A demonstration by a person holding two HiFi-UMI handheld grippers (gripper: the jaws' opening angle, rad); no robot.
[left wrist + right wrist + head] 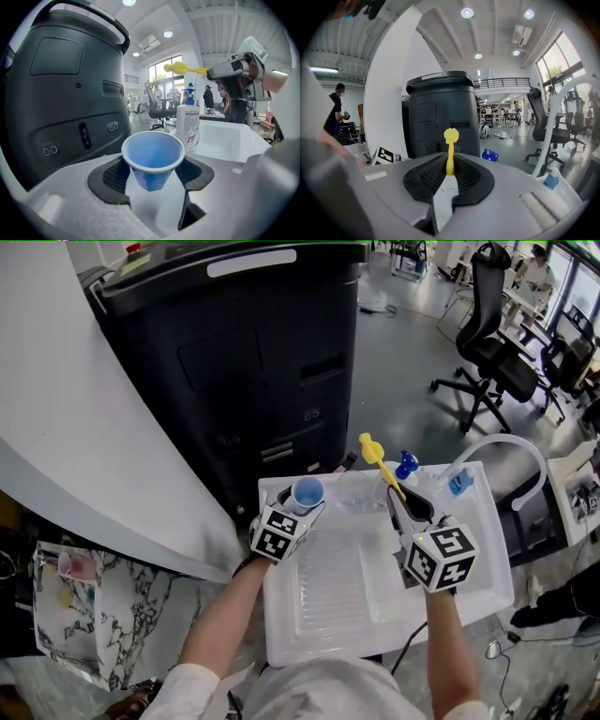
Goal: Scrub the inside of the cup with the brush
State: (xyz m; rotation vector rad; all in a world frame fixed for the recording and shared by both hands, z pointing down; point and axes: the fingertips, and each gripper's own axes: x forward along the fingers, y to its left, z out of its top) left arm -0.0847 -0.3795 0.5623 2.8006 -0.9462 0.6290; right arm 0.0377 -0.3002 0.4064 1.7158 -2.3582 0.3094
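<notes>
Two grippers hang over a shallow white plastic tray, one in each of the person's hands. The left gripper has its jaws set fairly wide, closed on a small blue plastic cup. Its black pads press on the cup's sides just under the rim. The cup sits upright with its mouth open to the camera, and its inside looks plain blue.

The right gripper has its jaws drawn narrow, clamped on a thin yellow plastic brush. The brush's knobbed end sticks up and forward past the jaw tips (which end carries the bristles I cannot tell). Brush and cup are apart, the brush to the cup's right in the head view.

Near the tray's far edge stand a clear bottle with a white label and a blue spray top. Beyond the tray rises a big black plastic bin, and a black office chair stands on the grey floor further off.
</notes>
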